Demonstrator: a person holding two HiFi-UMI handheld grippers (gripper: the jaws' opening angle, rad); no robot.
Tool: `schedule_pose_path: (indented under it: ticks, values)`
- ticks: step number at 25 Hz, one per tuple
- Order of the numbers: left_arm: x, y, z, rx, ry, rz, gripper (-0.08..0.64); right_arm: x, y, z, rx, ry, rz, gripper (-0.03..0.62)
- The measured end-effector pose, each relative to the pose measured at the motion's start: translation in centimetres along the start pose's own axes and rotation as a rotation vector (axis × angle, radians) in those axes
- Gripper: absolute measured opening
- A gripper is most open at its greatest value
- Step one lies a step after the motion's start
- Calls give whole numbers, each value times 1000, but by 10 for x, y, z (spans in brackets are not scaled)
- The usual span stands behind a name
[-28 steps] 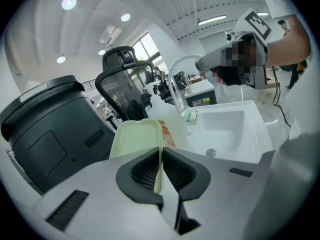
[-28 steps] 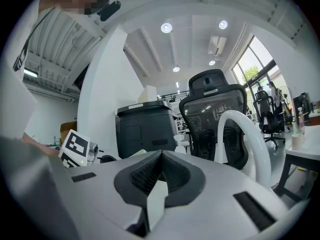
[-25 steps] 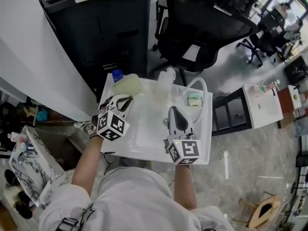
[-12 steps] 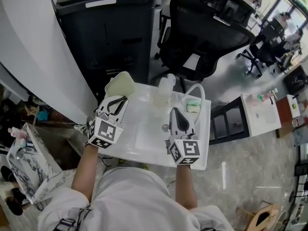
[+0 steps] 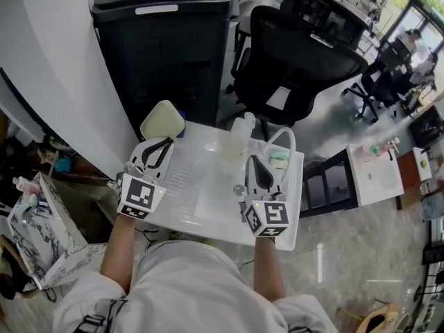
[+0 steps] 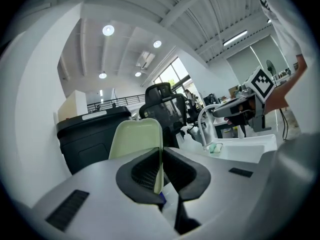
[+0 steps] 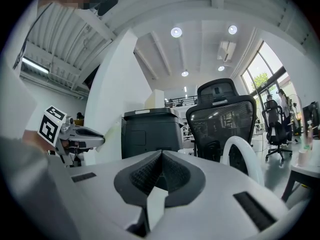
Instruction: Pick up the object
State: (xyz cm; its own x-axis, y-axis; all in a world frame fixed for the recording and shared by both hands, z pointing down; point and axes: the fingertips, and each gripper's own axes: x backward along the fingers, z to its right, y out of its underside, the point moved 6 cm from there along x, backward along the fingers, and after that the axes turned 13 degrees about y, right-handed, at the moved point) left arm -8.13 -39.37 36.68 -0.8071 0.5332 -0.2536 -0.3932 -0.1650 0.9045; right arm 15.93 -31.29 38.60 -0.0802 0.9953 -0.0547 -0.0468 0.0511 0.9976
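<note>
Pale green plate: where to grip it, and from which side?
Its near rim, from the person's side, jaws pinching across the thin edge. The pale green plate is flat and wide, so only an edge fits between them. The left gripper holds it this way.

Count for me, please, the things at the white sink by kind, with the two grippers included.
plate, pale green: 1
jug, clear: 1
tap, white: 1
sponge, green: 1
grippers: 2, the left gripper shut on the plate and the right gripper shut on nothing
Total: 6
</note>
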Motion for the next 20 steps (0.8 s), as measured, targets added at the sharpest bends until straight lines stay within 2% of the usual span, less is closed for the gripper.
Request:
schedule_pose_path:
  ticks: [6,20]
  values:
    - [18,-1,-5,33,-47,39,38,4,1,1,5,9,-4,6]
    - [20,-6,-11,66,-60,84,37,4,-3,7,-4,26,6,5]
